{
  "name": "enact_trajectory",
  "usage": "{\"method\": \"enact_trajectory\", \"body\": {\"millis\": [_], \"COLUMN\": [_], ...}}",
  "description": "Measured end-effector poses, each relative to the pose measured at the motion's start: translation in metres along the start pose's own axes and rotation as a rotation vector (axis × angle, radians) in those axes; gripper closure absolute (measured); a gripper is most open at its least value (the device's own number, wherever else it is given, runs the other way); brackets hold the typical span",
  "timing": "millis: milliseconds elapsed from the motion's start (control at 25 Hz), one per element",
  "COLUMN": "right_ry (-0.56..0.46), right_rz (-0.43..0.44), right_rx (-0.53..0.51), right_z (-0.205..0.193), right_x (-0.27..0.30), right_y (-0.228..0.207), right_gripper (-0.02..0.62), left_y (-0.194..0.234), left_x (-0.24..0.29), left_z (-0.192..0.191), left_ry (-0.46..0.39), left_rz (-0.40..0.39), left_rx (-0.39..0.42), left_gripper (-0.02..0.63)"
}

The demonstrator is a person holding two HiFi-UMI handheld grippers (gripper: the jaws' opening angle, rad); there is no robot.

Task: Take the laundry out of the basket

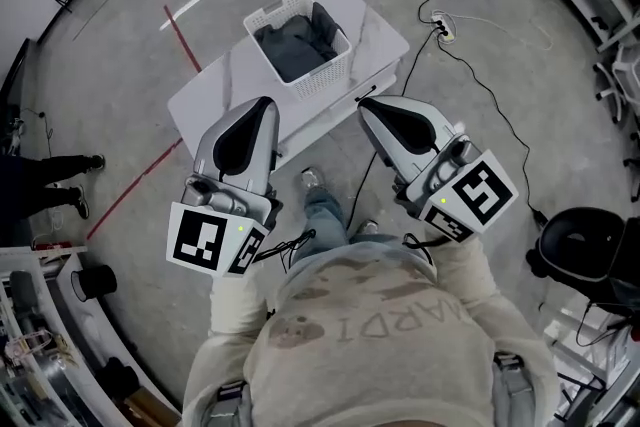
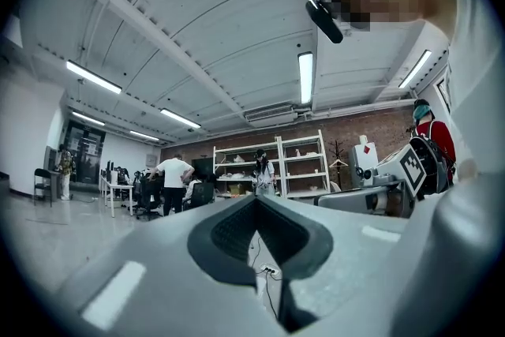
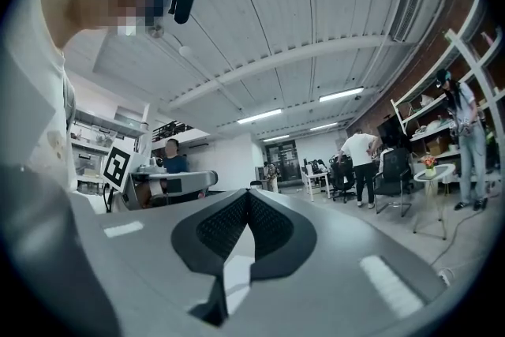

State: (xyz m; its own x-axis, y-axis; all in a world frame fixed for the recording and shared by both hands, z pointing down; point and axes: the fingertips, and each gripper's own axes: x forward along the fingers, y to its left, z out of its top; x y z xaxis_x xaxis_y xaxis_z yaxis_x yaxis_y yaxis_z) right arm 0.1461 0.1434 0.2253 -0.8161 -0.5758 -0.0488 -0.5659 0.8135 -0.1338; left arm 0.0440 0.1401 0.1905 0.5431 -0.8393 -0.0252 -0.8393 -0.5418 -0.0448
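A white slatted laundry basket [image 1: 268, 16] stands on a white table [image 1: 215, 100] ahead of me in the head view. Dark grey laundry [image 1: 293, 47] lies crumpled inside it. My left gripper [image 1: 266, 104] and right gripper [image 1: 364, 105] are held up close to my chest, well short of the basket and above the table's near edge. Both are shut with nothing between the jaws. The left gripper view shows its jaws [image 2: 254, 200] meeting at the tip against the ceiling and room. So does the right gripper view [image 3: 246, 193]. The basket is out of both gripper views.
A power strip [image 1: 441, 25] and black cable trail across the floor right of the table. A black chair [image 1: 588, 253] stands at the right, shelving at the far right. Red tape [image 1: 186, 42] marks the floor on the left. Another person's legs [image 1: 60, 183] are at the left edge.
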Motion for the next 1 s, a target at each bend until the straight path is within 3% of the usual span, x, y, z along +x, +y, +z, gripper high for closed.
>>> {"method": "enact_trajectory", "body": {"millis": [560, 1000], "right_ry": [-0.020, -0.031], "right_rz": [-0.016, -0.144], "right_rx": [-0.021, -0.018], "right_z": [0.013, 0.024], "right_x": [0.159, 0.228], "right_y": [-0.065, -0.103], "right_gripper": [0.568, 0.568], "left_y": [0.149, 0.226], "left_x": [0.081, 0.114], "left_z": [-0.006, -0.044], "left_ry": [-0.019, 0.047], "left_rz": [-0.057, -0.176], "left_rx": [0.009, -0.021], "left_gripper": [0.606, 0.606]}}
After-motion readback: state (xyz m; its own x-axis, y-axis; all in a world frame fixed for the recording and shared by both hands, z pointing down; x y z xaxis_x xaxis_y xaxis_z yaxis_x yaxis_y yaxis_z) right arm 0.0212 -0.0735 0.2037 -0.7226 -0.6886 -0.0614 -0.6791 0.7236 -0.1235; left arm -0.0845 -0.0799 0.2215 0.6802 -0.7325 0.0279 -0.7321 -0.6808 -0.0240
